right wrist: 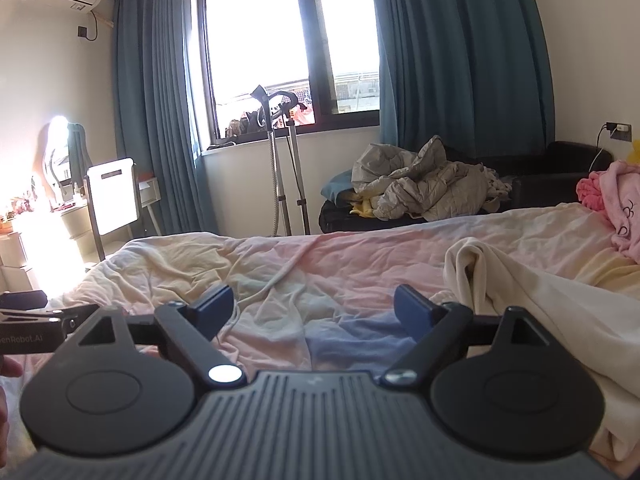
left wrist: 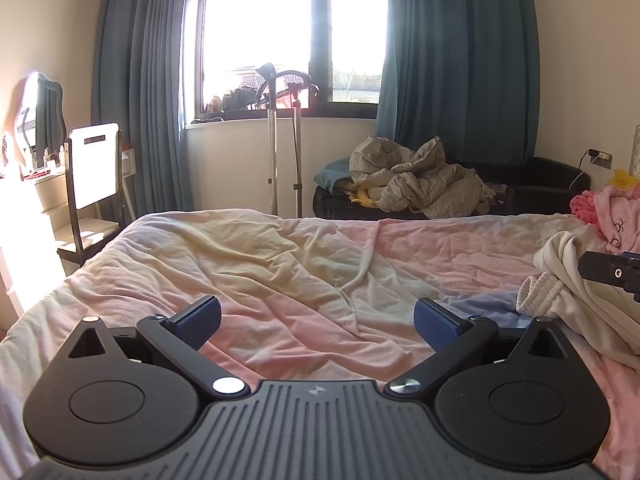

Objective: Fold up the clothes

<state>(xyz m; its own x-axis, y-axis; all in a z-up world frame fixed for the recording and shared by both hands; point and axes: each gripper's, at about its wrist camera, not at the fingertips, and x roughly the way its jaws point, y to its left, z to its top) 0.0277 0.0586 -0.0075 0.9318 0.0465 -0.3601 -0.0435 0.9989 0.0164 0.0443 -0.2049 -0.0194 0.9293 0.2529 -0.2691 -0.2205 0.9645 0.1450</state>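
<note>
A cream garment (left wrist: 576, 280) lies crumpled on the bed at the right, its ribbed cuff (left wrist: 540, 294) just beyond my left gripper's right finger. My left gripper (left wrist: 318, 322) hovers low over the pink and yellow bed sheet (left wrist: 280, 264), jaws wide apart, nothing between them. In the right wrist view the same cream garment (right wrist: 532, 292) spreads along the right side, reaching past the right finger. My right gripper (right wrist: 314, 312) is open over the sheet with only bedding between its blue pads. Part of the right gripper's body (left wrist: 612, 274) shows at the left view's right edge.
A pink plush heap (left wrist: 612, 216) sits at the bed's far right. Beyond the bed stand a garment steamer (left wrist: 276, 136), a black sofa with a grey quilt (left wrist: 424, 180), and a white folding chair (left wrist: 94, 168). A hand (right wrist: 8, 372) shows at the left edge.
</note>
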